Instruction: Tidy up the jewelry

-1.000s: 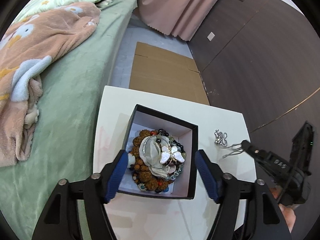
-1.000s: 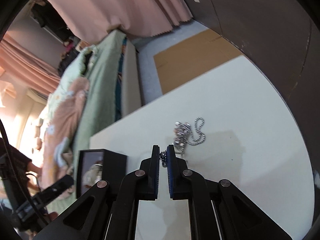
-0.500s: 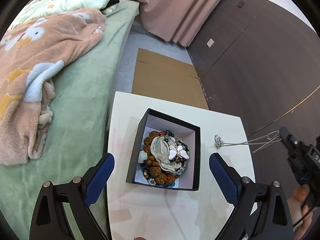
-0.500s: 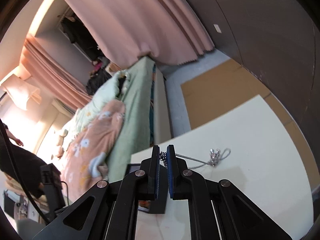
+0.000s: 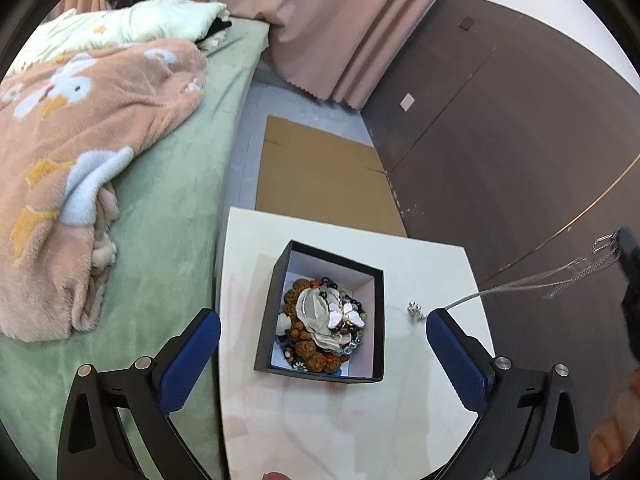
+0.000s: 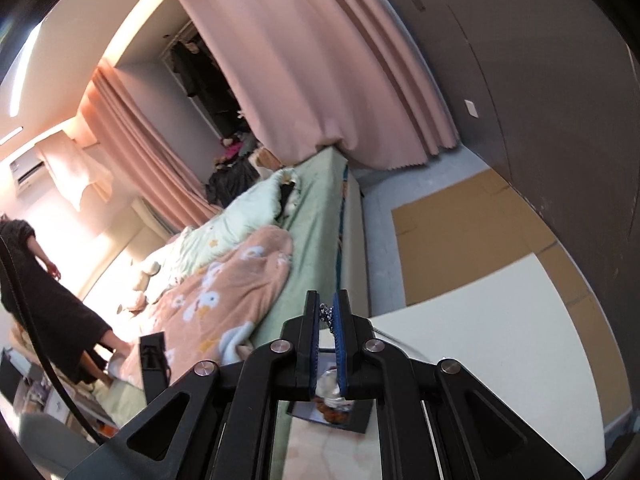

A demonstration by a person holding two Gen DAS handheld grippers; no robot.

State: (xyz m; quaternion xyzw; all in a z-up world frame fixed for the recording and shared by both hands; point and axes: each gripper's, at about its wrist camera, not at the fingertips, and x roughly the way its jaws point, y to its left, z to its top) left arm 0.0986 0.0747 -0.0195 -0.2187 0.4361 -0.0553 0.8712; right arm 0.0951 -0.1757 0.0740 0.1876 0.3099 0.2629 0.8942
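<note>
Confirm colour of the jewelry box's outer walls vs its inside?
The square cardboard jewelry box is black outside, white inside; the left wrist view shows it best.

One black box (image 5: 320,312), one silver chain (image 5: 520,284), one table (image 5: 424,264), two grippers (image 5: 322,350) (image 6: 326,315)

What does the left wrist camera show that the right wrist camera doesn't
Only the left wrist view shows the open left gripper, the necklace's pendant on the table, and the black box's full contents. Only the right wrist view shows the right gripper shut on the silver chain. Both show the bed, curtain and cardboard.
</note>
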